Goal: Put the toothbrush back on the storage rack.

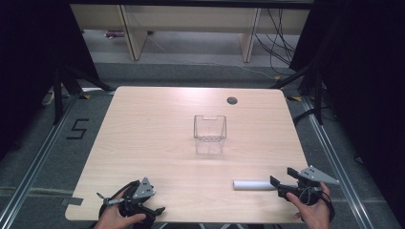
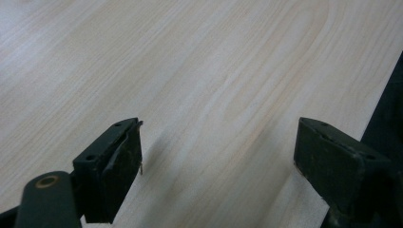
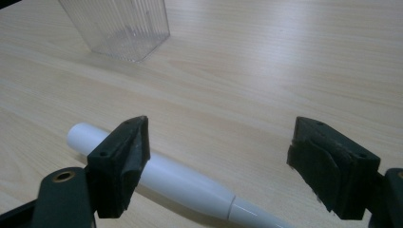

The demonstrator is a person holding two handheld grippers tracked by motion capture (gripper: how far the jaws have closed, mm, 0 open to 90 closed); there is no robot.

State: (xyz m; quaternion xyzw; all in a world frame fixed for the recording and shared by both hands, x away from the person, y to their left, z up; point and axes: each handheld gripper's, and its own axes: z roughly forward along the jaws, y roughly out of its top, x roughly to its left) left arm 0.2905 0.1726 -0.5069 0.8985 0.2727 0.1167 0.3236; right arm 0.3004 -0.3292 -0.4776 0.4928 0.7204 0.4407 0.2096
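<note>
A white tube-like cylinder (image 1: 253, 184) lies flat on the wooden table (image 1: 143, 133) near its front right. My right gripper (image 1: 282, 176) sits at the cylinder's right end, pointing left, jaws wide open. In the right gripper view the cylinder (image 3: 180, 183) runs under the left jaw and slants across the gap of the right gripper (image 3: 216, 156), and neither pad presses on it. A clear plastic container (image 1: 209, 133) stands upright at the table's centre, also at the top left as the container (image 3: 119, 28). My left gripper (image 1: 155, 198) rests at the front left, open over bare wood (image 2: 218, 152).
A small round dark hole (image 1: 232, 100) marks the table's far side. The table's front edge (image 2: 380, 114) runs close beside the left gripper's right jaw. Black curtains, cables and wooden furniture legs surround the table.
</note>
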